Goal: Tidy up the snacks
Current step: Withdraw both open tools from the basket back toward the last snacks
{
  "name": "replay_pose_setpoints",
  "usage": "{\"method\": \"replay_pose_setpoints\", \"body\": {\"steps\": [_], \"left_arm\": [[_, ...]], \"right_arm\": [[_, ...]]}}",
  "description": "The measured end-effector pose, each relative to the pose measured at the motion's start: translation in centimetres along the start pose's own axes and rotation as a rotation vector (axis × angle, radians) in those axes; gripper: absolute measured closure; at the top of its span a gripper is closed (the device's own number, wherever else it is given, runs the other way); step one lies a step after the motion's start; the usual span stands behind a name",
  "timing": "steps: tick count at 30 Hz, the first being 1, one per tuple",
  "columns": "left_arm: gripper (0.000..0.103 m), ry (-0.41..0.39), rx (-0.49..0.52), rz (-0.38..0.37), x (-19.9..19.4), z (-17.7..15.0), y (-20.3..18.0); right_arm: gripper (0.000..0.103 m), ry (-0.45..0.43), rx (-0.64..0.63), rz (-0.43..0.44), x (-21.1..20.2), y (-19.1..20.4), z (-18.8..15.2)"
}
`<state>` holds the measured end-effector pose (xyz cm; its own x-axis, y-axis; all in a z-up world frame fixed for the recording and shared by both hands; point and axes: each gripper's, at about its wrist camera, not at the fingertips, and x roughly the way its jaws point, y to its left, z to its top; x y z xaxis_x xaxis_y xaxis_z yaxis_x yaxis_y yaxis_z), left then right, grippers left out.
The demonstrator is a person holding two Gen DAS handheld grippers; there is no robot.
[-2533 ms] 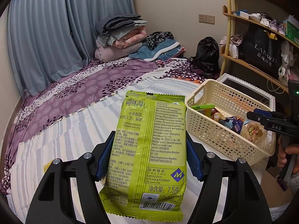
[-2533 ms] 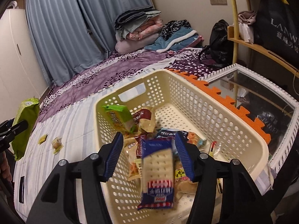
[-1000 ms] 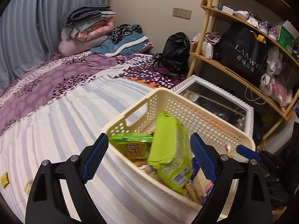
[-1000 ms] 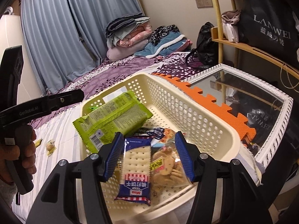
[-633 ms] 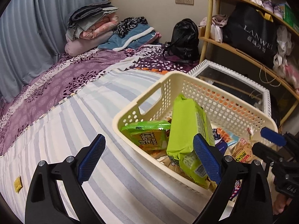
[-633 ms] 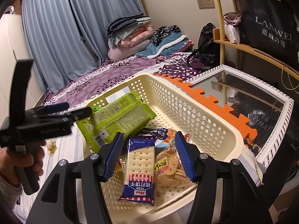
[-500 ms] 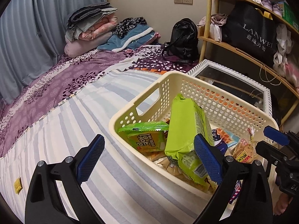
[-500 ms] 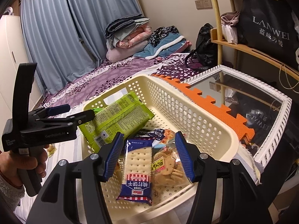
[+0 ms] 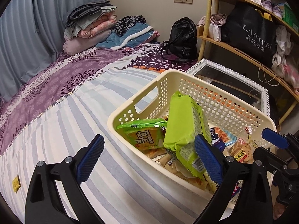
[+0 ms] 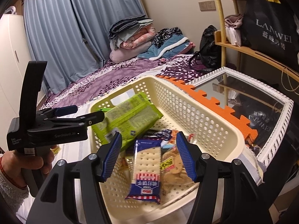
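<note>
Snacks fill the cream perforated plastic basket (image 9: 188, 78) on the striped bed (image 9: 74, 115). A glossy lime-green packet (image 9: 185, 128) leans on the pile, its long axis tilted up toward the far wall. A flat blue-and-white cracker pack (image 10: 147, 169) lies lengthwise between the right claw (image 10: 148, 156) pads, which are opening and not pressing it. Left claw (image 9: 147, 158) gapes wide, holding nothing.

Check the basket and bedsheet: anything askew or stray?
The big green packet isn't flat: it leans on the other snacks, one end propped up near the cream basket wall. A small yellow snack lies stray on the striped sheet, outside the basket. No damage visible.
</note>
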<state>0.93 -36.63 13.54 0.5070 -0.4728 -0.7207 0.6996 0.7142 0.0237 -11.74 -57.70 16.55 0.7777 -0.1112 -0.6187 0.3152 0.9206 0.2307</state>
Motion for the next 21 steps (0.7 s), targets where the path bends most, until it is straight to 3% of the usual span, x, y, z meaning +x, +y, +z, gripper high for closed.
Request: {"method": "replay_pose_setpoints", "body": {"steps": [9,21], "left_arm": [[0.005,-0.048,-0.083,0.021,-2.6,-0.5,3.4],[0.003,-0.071,-0.198,0.12,-5.7,-3.2,10.3]], "right_arm": [[0.043,0.003,-0.052,0.056,0.0,3.4,0.0],[0.042,0.048,-0.174,0.167,1.0,10.4,-0.5]]}}
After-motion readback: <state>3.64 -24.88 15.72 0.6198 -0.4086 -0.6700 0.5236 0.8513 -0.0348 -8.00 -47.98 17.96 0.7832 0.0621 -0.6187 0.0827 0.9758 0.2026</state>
